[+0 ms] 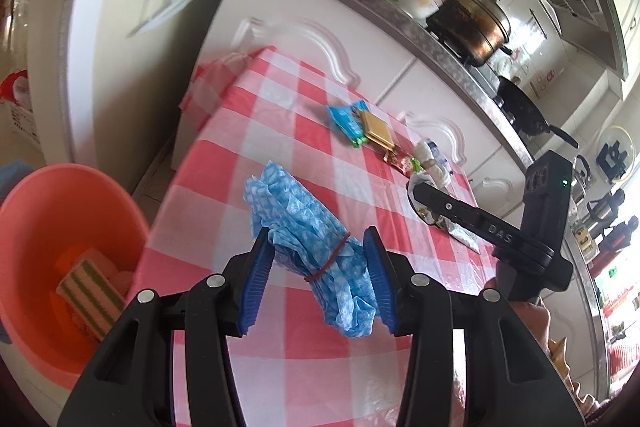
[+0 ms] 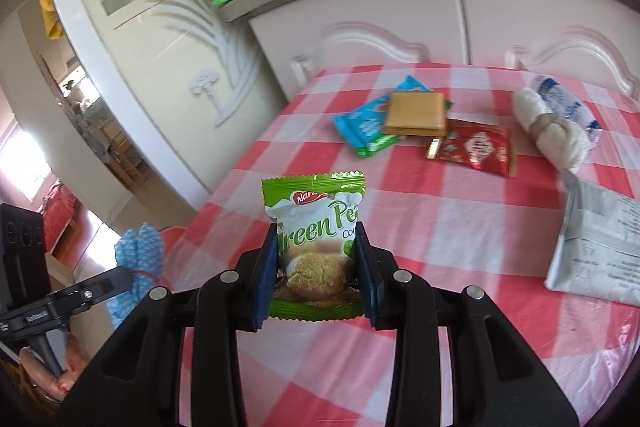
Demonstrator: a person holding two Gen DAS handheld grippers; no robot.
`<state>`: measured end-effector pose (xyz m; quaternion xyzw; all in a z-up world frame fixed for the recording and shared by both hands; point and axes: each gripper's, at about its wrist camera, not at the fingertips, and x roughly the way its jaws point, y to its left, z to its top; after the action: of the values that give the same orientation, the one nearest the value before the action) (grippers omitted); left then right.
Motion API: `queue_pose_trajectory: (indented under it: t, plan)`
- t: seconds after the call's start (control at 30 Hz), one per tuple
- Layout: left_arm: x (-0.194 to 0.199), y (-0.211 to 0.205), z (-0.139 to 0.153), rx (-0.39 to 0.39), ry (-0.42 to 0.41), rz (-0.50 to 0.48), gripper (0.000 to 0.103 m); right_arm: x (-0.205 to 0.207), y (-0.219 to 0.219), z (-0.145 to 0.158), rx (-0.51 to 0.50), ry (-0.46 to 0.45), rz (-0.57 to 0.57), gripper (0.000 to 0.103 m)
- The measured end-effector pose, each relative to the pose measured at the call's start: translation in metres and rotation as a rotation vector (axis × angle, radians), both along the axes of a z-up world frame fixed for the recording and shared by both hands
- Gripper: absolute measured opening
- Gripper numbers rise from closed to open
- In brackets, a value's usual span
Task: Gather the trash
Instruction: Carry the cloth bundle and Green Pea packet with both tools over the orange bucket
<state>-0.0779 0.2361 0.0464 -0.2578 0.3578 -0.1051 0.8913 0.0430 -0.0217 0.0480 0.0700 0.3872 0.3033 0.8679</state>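
Closest to us in the left wrist view, our left gripper (image 1: 318,277) has its blue pads pressed on either side of a bundled blue cloth (image 1: 310,243) tied with a red rubber band (image 1: 329,259), and we hold it above the red and white checked tablecloth (image 1: 248,155). Off the table's left edge we see a pink basin (image 1: 48,259) with a striped sponge (image 1: 90,297) lying inside it. In the right wrist view, our right gripper (image 2: 316,273) is closed on a green cookie packet (image 2: 316,239), which stands upright between the pads, clear of the cloth below. More trash lies further along the table near the white cabinet doors (image 2: 400,23): a blue wrapper (image 2: 362,125) with a tan square packet (image 2: 416,115) resting on top of it, a red wrapper (image 2: 474,147) just beside those, a rolled white rag (image 2: 552,131) tied around its middle, and a crumpled grey bag (image 2: 600,247) at the right edge. From the left wrist view we also see the right gripper's black arm (image 1: 480,223) reaching over the table's right side. Beyond, on the counter, a large metal pot (image 1: 472,23) sits on the stove.
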Motion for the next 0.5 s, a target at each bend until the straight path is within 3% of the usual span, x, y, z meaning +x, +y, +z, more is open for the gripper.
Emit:
queue_pose_trajectory:
  t: [0.5]
  plan:
    - [-0.041, 0.086, -0.003, 0.019, -0.005, 0.213, 0.048, -0.040, 0.113, 0.016, 0.034, 0.035, 0.276, 0.037]
